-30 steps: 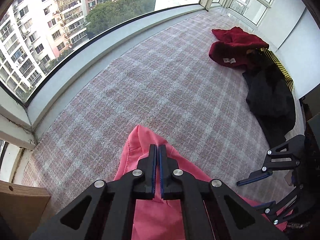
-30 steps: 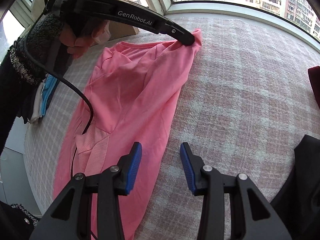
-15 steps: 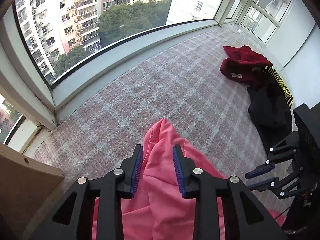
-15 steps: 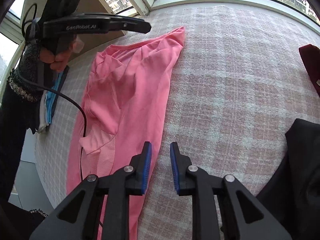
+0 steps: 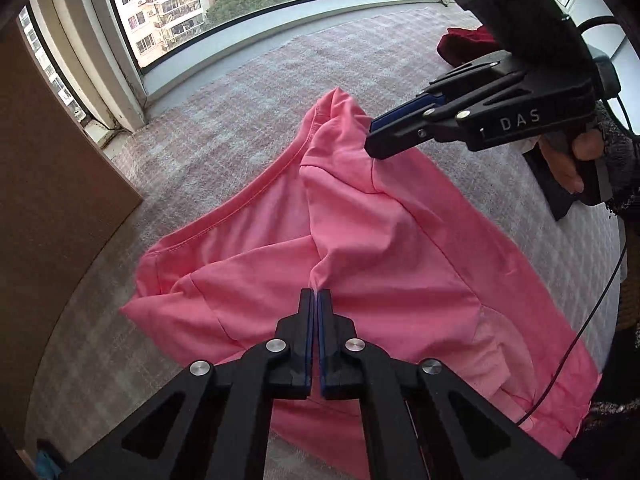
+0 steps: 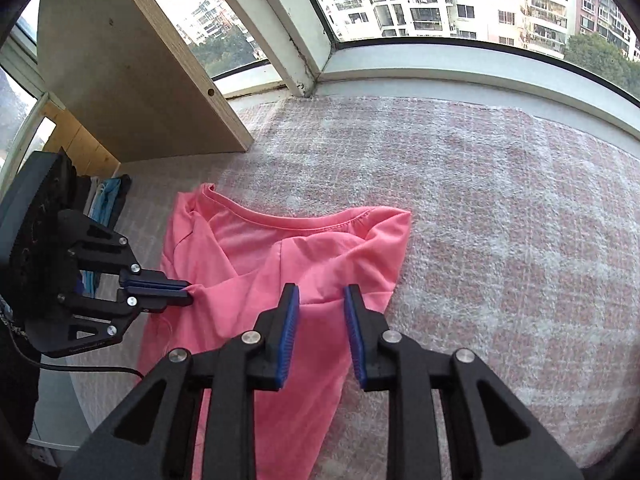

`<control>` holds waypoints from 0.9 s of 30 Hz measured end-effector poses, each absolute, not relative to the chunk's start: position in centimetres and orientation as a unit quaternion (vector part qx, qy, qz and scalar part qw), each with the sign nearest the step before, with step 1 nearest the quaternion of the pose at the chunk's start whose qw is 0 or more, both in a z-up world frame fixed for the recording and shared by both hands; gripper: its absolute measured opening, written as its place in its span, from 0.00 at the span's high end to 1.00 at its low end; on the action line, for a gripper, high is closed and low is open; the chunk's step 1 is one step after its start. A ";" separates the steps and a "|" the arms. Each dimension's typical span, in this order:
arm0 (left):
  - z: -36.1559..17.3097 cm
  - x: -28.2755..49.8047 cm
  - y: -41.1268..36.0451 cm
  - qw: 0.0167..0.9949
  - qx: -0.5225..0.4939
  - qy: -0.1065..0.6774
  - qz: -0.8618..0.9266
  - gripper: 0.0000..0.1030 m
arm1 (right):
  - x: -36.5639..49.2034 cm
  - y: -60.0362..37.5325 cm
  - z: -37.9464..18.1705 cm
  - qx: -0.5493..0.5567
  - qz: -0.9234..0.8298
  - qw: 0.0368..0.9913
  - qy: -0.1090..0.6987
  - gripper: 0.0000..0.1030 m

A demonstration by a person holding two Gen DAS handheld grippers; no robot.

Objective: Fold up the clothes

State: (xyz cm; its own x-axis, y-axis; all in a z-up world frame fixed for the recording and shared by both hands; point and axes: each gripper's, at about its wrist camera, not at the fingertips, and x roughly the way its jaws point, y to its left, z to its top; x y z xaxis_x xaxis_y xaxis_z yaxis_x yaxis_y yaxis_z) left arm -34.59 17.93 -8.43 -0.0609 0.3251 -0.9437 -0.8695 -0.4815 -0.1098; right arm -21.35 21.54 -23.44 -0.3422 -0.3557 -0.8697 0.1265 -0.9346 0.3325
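Fingers of left gripper (image 5: 316, 296) were pinched on a pink T-shirt (image 5: 360, 248) spread on the plaid mat (image 6: 500, 208); right gripper (image 6: 322, 304) fingers gaped above its shoulder. Advice: grip seam, lift evenly.

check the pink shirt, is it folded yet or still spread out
Not folded: the pink shirt lies mostly spread but rumpled, the shut left gripper pinching it.

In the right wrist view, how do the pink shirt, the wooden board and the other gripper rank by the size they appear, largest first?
1. pink shirt
2. wooden board, close to the shirt in apparent size, so this order is uncertain
3. left gripper, clearly smallest, partly cut by the edge
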 end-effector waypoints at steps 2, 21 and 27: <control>-8.0 -35.4 17.5 0.433 -0.527 0.253 0.686 0.99 | -21.8 21.9 -23.6 0.548 -0.818 0.145 -0.099 0.78; -7.2 -24.3 15.0 0.496 -0.537 0.204 0.651 0.74 | -14.4 16.4 -24.1 0.566 -0.805 0.178 0.013 0.78; -7.4 -23.4 16.1 0.503 -0.526 0.243 0.641 1.00 | -15.0 17.1 -24.2 0.574 -0.799 0.181 -0.007 0.77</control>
